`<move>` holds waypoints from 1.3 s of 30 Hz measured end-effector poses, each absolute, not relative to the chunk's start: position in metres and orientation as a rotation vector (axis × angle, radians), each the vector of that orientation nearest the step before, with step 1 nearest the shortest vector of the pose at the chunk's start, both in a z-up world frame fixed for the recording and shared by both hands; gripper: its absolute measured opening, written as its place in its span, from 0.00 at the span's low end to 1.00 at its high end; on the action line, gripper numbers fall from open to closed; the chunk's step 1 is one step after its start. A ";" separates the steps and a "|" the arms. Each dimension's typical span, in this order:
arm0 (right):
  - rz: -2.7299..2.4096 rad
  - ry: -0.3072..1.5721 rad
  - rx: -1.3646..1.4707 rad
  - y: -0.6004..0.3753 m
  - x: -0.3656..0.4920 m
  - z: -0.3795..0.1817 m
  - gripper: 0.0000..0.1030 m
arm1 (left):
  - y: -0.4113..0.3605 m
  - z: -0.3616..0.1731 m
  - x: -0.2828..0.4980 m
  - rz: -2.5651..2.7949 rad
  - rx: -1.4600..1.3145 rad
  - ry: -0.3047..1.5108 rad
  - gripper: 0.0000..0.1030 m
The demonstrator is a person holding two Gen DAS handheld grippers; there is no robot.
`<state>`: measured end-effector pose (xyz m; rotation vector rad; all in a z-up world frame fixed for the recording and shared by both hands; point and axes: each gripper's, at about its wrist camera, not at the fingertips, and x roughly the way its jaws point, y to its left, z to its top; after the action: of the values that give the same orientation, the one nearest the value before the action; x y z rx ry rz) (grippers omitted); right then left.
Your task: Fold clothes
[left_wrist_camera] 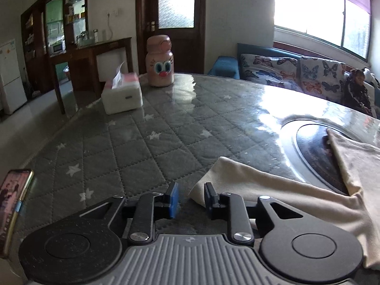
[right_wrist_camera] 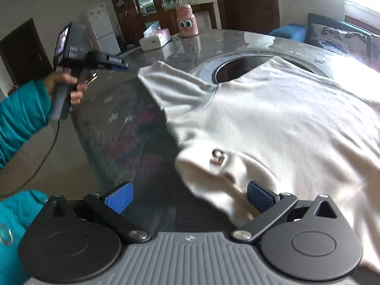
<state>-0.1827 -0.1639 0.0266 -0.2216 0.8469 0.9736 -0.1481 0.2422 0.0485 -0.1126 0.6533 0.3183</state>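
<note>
Cream shirt (right_wrist_camera: pixel 273 118) spread on table (left_wrist_camera: pixel 142 142); sleeve edge beside left claw (left_wrist_camera: pixel 191 200), collar beneath right claw (right_wrist_camera: pixel 190 198); both claws parted, empty.

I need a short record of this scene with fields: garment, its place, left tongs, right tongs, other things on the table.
garment: cream shirt, spread flat
place: quilted table, partly over round dark inset
left tongs: open, empty, beside the sleeve
right tongs: open wide, shirt edge between them, not gripped
others: tissue box, pink bottle
</note>
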 end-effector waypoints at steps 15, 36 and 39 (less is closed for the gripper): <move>0.845 0.782 -0.154 -0.213 -0.188 0.040 0.99 | 0.057 0.071 -0.113 -0.315 0.031 0.630 0.26; 0.074 0.778 0.091 -0.435 -0.167 0.009 0.80 | -0.075 0.031 -0.120 -0.642 0.159 0.757 0.38; -0.022 0.757 0.130 -0.458 -0.165 0.007 0.80 | -0.076 0.031 -0.121 -0.641 0.164 0.758 0.40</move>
<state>-0.1654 -0.4583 0.0066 0.1300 0.7566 -0.0216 -0.1214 -0.0761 0.0308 0.1643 0.7584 -0.6412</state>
